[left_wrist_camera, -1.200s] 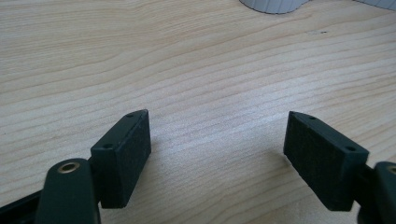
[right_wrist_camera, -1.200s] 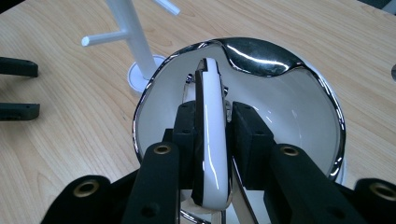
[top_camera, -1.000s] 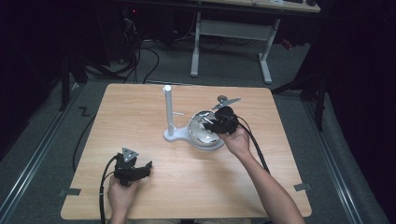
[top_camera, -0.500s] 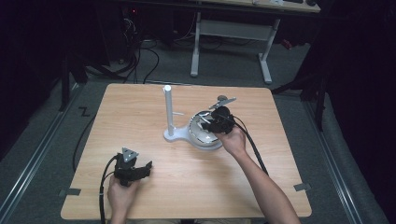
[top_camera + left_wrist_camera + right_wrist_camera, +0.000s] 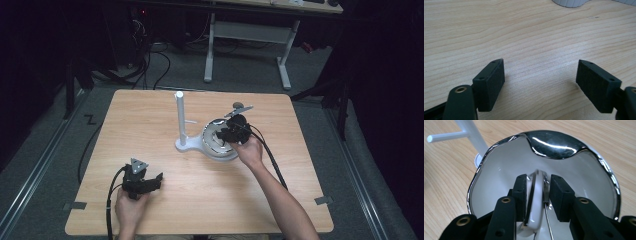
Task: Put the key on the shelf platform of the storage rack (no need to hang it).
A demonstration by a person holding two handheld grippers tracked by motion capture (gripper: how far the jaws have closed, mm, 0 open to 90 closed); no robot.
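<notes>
A white jewellery stand has an upright post (image 5: 179, 115) and a round dish with a chrome rim (image 5: 216, 153). My right gripper (image 5: 226, 136) reaches down into the dish (image 5: 554, 143). Its jaws have just been opening. A shiny silver curved piece (image 5: 536, 195) stands on edge between the pads, with slim gaps on both sides and a thin wire (image 5: 547, 220) beside it. My left gripper (image 5: 150, 181) rests on the table near the front left. It is open (image 5: 540, 75) with only bare wood between the pads.
The post (image 5: 472, 133) carries a short side peg (image 5: 446, 136). The wooden table (image 5: 150, 130) is bare around the stand. Cables trail from both grippers toward the front edge. A white desk frame (image 5: 250, 35) stands on the floor beyond the table.
The right gripper has shifted slightly leftward over the dish. The left gripper and hand have kept still.
</notes>
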